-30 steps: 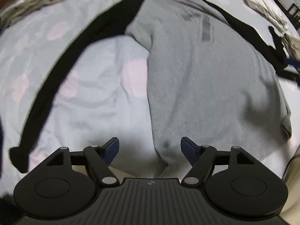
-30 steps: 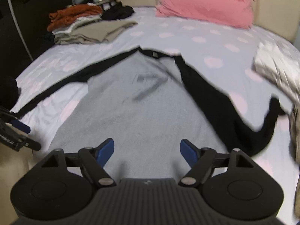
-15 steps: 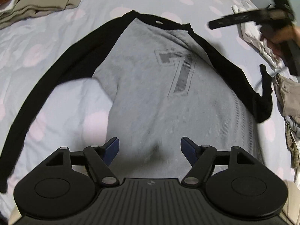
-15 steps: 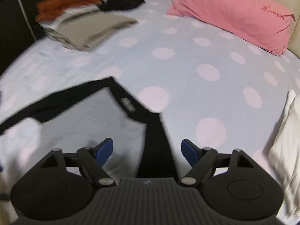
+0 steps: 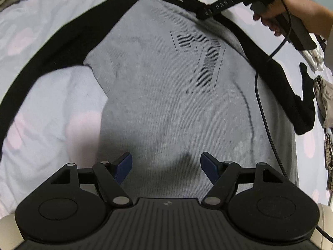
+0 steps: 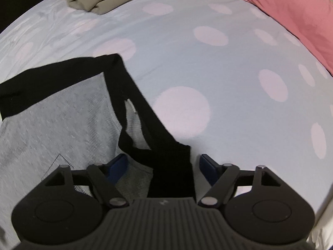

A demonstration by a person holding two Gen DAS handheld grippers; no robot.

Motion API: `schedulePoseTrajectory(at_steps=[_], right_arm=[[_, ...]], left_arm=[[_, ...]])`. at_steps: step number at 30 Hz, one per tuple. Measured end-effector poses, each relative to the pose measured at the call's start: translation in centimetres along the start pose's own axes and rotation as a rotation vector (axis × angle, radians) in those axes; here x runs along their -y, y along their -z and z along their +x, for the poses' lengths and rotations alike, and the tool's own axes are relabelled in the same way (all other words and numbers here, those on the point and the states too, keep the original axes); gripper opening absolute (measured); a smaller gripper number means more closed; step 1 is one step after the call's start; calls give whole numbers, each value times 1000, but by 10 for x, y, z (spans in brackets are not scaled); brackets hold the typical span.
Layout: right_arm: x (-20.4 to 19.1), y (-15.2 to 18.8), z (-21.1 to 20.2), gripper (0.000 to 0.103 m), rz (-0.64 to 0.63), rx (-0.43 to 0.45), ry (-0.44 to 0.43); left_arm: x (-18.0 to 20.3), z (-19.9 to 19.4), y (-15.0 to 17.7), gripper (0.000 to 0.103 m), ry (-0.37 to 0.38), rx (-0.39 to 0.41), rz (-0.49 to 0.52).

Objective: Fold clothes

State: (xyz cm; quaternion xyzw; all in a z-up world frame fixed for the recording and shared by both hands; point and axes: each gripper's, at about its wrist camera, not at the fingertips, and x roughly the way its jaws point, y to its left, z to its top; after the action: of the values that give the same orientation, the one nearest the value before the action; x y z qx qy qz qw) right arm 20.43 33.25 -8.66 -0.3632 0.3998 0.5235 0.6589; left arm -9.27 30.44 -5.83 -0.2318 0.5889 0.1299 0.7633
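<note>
**Right gripper nearest the collar**

While the shirt [image 5: 166,95] lies flat on the bed [image 6: 208,48], long axis running 12 to 6, the right gripper [image 6: 163,167] straddles its shoulder — jaws wide, nothing pinched. Left gripper [image 5: 166,164] hovers at the 6 o'clock hem — wide, empty.

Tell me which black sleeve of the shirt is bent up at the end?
The black sleeve on the right of the left wrist view. Its cuff end kinks upward beside the beige clothes. The other sleeve runs in one long, smooth curve.
</note>
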Motion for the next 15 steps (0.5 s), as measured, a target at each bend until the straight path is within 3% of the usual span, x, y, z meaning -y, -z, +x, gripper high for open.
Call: schedulePoseTrajectory(at_steps=[2, 4, 10, 15], right_arm=[[2, 0, -1, 43, -15, 11, 9], [4, 0, -2, 28, -27, 19, 15], [2, -5, -1, 18, -42, 9, 28], [5, -10, -7, 17, -49, 12, 50]], left_arm=[[-1, -2, 0, 71, -6, 4, 5], [-3, -4, -1, 71, -8, 11, 4], [-18, -2, -4, 71, -48, 21, -23], [-24, 8, -4, 71, -88, 8, -28]])
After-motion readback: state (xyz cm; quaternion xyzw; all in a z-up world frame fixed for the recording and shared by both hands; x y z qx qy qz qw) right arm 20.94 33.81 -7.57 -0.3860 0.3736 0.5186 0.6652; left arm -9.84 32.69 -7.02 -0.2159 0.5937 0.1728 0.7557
